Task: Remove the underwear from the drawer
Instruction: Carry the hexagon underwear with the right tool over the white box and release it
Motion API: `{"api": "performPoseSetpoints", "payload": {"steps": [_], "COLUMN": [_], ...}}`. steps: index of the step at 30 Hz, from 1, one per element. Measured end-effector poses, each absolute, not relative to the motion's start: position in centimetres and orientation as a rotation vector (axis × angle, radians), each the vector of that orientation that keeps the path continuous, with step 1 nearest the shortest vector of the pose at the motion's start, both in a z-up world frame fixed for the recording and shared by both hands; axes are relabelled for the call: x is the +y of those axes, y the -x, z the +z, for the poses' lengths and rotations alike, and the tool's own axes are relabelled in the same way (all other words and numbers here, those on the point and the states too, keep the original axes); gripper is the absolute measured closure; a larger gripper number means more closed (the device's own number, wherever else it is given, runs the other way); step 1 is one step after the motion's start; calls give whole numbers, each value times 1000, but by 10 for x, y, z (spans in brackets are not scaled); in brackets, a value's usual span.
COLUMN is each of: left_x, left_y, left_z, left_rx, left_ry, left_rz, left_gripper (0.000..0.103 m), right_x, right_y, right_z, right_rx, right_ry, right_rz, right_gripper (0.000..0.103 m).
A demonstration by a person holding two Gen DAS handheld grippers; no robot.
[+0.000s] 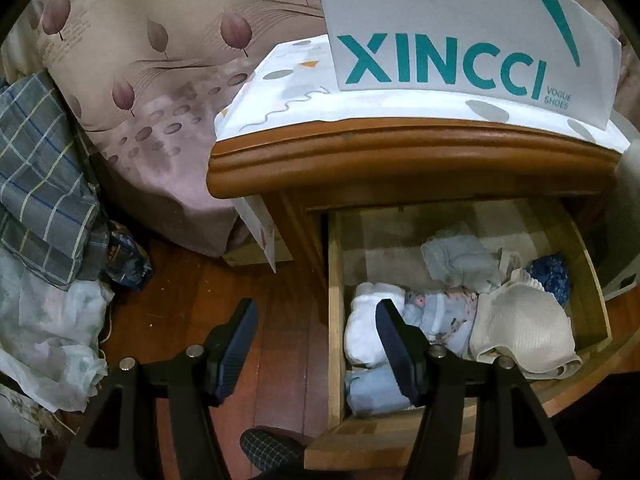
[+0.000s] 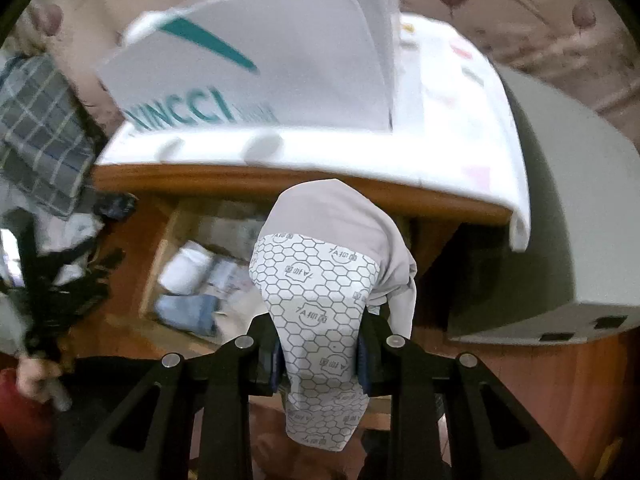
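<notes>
My right gripper [image 2: 320,354] is shut on a piece of grey underwear [image 2: 320,276] with a white hexagon-printed lining, held up in front of the nightstand above the open wooden drawer [image 2: 156,276]. My left gripper [image 1: 316,320] is open and empty, hovering over the drawer's left wall [image 1: 335,300]; its right finger sits over the clothes, its left finger over the floor. The drawer holds rolled white [image 1: 362,328] and pale blue garments [image 1: 374,392], a floral piece [image 1: 448,312], a cream bra [image 1: 524,328], a grey piece [image 1: 460,258] and a dark blue one [image 1: 550,274].
A grey XINCCI shoe box [image 1: 460,40] stands on the cloth-covered nightstand top [image 1: 280,92]. A bed with a leaf-print cover [image 1: 140,80], plaid cloth [image 1: 40,176] and plastic bags [image 1: 48,328] lie to the left. A grey appliance [image 2: 580,220] stands right of the nightstand.
</notes>
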State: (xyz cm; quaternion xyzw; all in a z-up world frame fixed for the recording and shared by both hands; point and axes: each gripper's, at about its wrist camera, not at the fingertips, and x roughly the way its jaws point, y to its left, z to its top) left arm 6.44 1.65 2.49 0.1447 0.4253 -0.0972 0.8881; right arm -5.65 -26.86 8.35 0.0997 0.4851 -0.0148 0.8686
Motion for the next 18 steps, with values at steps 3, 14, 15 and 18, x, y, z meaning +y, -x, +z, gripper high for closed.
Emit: {"api": "performPoseSetpoints", "payload": {"steps": [3,14,15,18], "left_x": [18,33,36,45], "left_y": [-66,-75,-77,-82], "left_z": [24,23,23,21], "left_rx": [894,930,937,958], "left_ry": [-293,-203,-190,-142], "left_rz": [-190,-150,-142,-123], "left_gripper": [40,40,40,40], "right_x": [-266,-259,-261,-262], "right_y": [58,3,-5,-41], "right_z": [117,233,237,240], "right_rx": [975,798,795,807], "right_ry": [-196,-118,-109,-96], "right_rz": [-20,-27,-34,-57], "right_gripper": [77,77,77,77]}}
